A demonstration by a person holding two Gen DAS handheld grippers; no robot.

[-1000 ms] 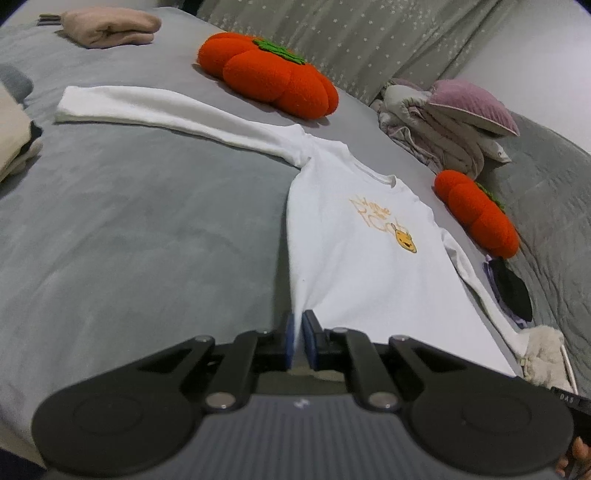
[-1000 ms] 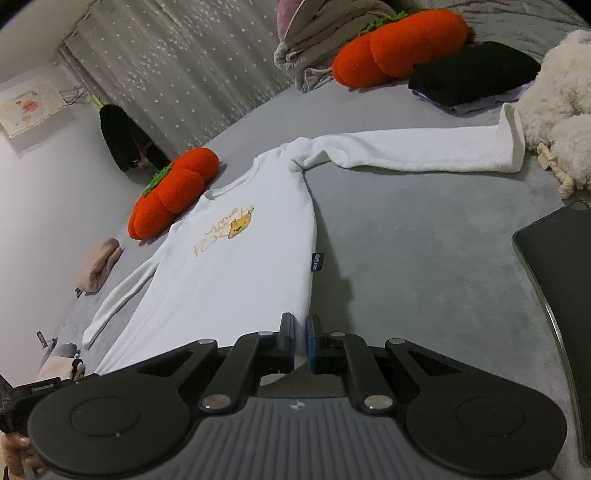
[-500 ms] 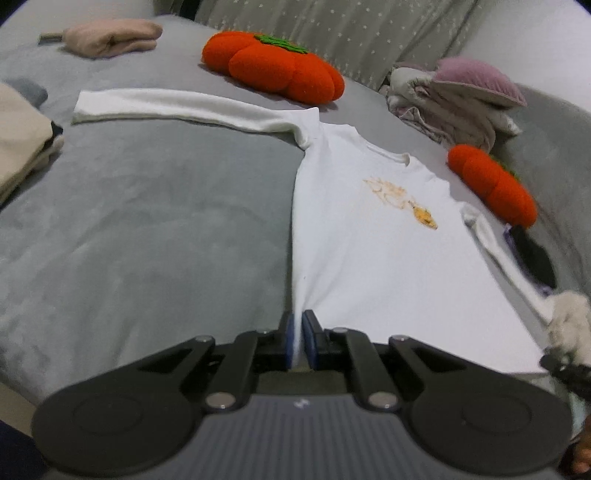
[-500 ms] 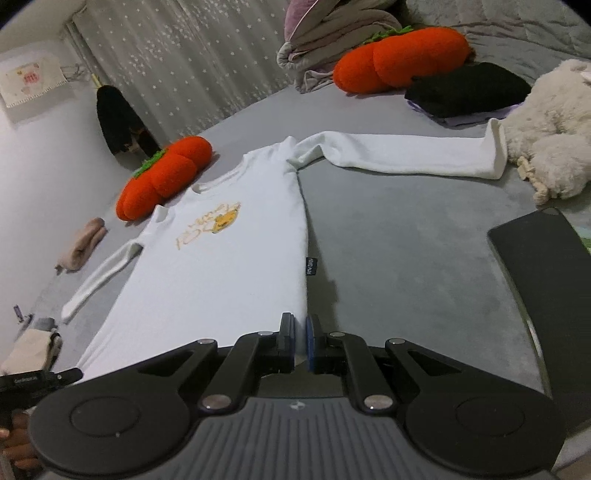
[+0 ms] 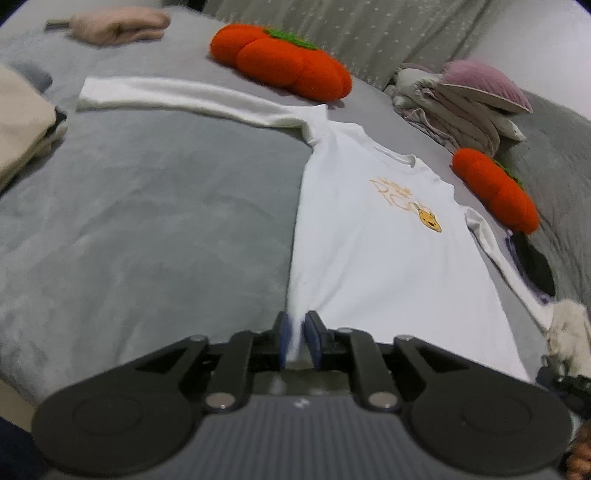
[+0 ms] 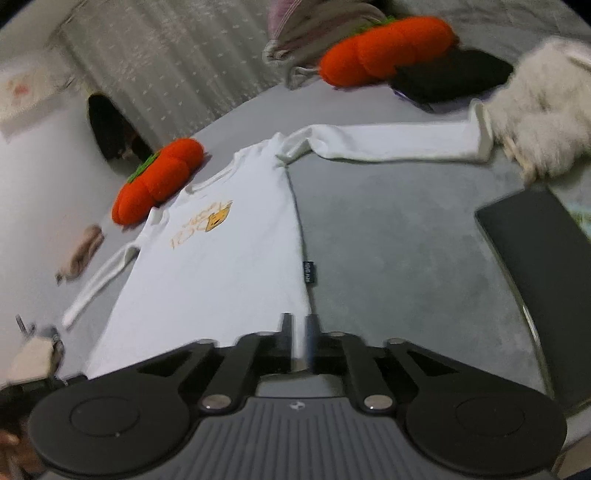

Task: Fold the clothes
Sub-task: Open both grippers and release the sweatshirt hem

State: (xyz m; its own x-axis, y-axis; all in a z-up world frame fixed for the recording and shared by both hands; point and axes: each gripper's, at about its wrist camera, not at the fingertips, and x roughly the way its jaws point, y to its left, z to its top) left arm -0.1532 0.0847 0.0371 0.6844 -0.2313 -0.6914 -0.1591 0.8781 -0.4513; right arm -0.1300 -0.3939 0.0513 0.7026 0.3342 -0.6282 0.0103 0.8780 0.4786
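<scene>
I am looking across a grey bedspread [image 5: 155, 206] that is running back to a pale dotted curtain [image 6: 184, 62], and one white long-sleeved shirt [image 5: 376, 243] is lying face up on it with both sleeves spread wide, its orange print [image 5: 406, 203] facing up. My left gripper [image 5: 295, 339] is pinching the near left corner of the hem, with white cloth pressed between its blue pads [image 5: 282, 338]. My right gripper [image 6: 300, 341] is clamping the near right corner the same way, just near of the small dark side label [image 6: 309, 272]. I am counting two orange pumpkin cushions: one [image 5: 280, 61] is sitting beyond the left sleeve, and the other [image 5: 496, 188] is sitting on the far right beside a stack of folded bedding [image 5: 458, 103]. One pink folded garment [image 5: 118, 22] is resting at the far left, and one beige folded piece [image 5: 18, 122] is showing at the left edge. On the right, one fluffy white toy [image 6: 543, 107] is touching the right cuff, one black folded item [image 6: 450, 75] is lying beyond it against the cushion, and one dark flat panel [image 6: 543, 273] is lying near the right edge. The right view is blurring.
</scene>
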